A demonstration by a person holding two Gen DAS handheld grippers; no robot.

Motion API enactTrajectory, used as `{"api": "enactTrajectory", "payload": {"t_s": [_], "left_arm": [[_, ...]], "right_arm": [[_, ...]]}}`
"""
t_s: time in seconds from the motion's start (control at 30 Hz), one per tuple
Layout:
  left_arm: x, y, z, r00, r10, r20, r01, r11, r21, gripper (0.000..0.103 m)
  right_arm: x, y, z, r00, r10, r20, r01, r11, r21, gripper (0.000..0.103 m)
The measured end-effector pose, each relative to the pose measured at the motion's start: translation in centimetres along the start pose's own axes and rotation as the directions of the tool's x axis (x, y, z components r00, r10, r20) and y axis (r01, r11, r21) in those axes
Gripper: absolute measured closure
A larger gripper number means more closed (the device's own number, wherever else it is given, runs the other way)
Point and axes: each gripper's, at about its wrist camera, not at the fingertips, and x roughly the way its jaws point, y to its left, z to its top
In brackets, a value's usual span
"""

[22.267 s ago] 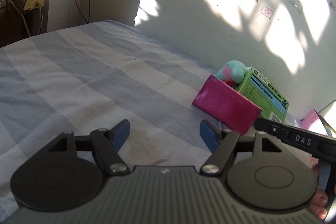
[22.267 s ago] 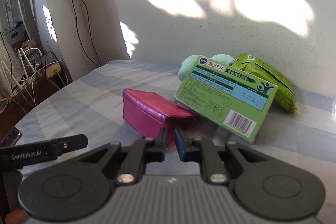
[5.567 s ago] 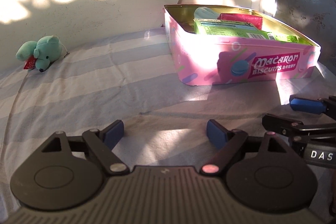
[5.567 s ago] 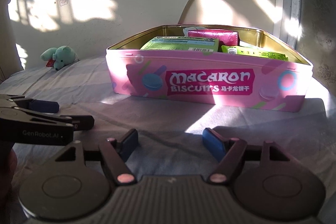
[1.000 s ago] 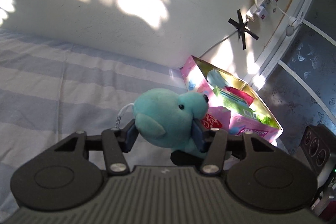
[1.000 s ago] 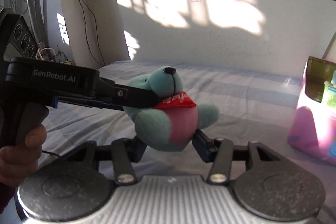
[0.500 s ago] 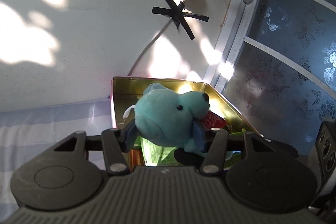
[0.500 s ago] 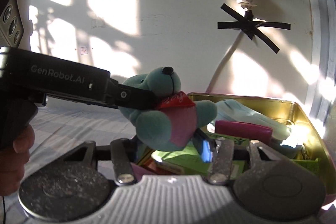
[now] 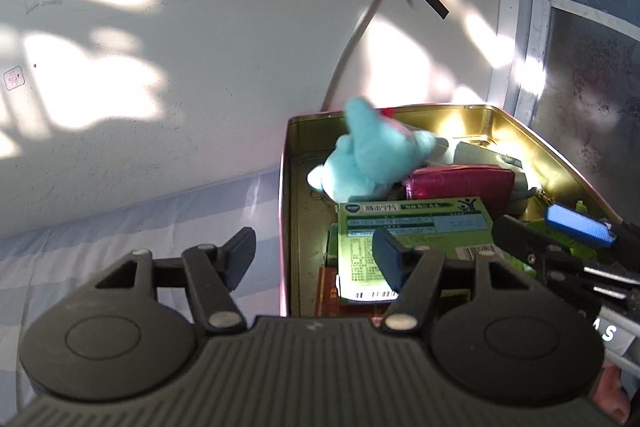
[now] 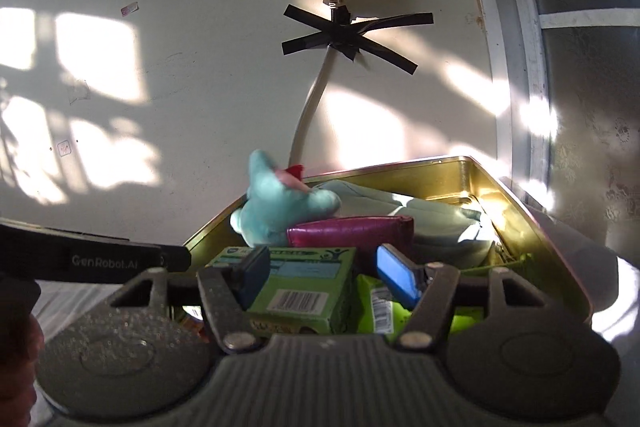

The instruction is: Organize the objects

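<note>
Nearest, the left tongs and right tongs hang wide apart and empty above the gold-lined pink biscuit tin. Released half a second ago, the teal plush bear now lies in the tin's far left corner, behind the green cardboard box and magenta wallet. Beyond the tin, a taped cable climbs the wall. Sorting appears complete; nothing obstructs withdrawal.

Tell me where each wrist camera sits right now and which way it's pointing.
Left wrist: behind the open left gripper, above the tin's left edge, facing the wall; the right gripper shows at right.
Right wrist: behind the open right gripper, over the tin, facing the wall; the left gripper's arm enters at left.
Shared: teal plush bear, magenta wallet, green box.
</note>
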Motion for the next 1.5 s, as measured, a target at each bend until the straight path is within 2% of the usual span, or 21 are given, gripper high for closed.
{"api": "enactTrajectory", "payload": {"t_s": [0.2, 0.5, 0.63, 0.7, 0.9, 1.1, 1.3, 1.37, 1.5], "left_arm": [[-2.8, -0.5, -2.1, 1.000, 0.021, 0.004, -0.021, 1.000, 0.003, 0.035], [-5.6, -0.7, -5.9, 1.000, 0.025, -0.018, -0.025, 1.000, 0.011, 0.033], [-5.9, -0.3, -7.4, 0.999, 0.022, -0.036, -0.022, 1.000, 0.001, 0.032], [-5.8, -0.1, -8.3, 0.999, 0.027, -0.046, -0.027, 1.000, -0.003, 0.027], [-5.5, 0.4, -10.6, 0.997, 0.040, -0.070, -0.041, 0.999, -0.006, 0.027], [-5.1, 0.8, -11.7, 0.995, 0.067, -0.070, -0.067, 0.998, -0.007, 0.027], [-5.0, 0.6, -12.8, 0.995, 0.091, -0.035, -0.090, 0.996, 0.014, 0.024], [-5.1, 0.6, -12.9, 0.997, 0.074, -0.024, -0.074, 0.997, 0.015, 0.023], [-5.4, 0.7, -13.0, 0.998, 0.061, -0.002, -0.061, 0.998, 0.004, 0.023]], "right_arm": [[-4.0, -0.8, -1.3, 1.000, -0.006, 0.026, 0.005, 0.999, 0.054, 0.040], [-8.2, -0.6, -3.2, 1.000, -0.006, 0.010, 0.005, 0.994, 0.105, 0.039], [-8.7, -0.2, -4.2, 1.000, -0.008, -0.017, 0.010, 0.994, 0.109, 0.038], [-8.7, -0.1, -4.8, 0.999, -0.001, -0.040, 0.006, 0.992, 0.124, 0.038], [-8.7, 0.2, -6.4, 0.995, 0.005, -0.098, 0.009, 0.990, 0.139, 0.038], [-8.7, 0.6, -7.3, 0.994, -0.013, -0.113, 0.028, 0.991, 0.128, 0.035], [-8.9, 1.3, -8.2, 0.997, -0.050, -0.063, 0.055, 0.995, 0.086, 0.035], [-9.2, 1.5, -8.2, 0.998, -0.054, -0.028, 0.056, 0.996, 0.071, 0.035], [-9.4, 1.8, -8.3, 0.999, -0.044, -0.011, 0.045, 0.998, 0.052, 0.035]]}}
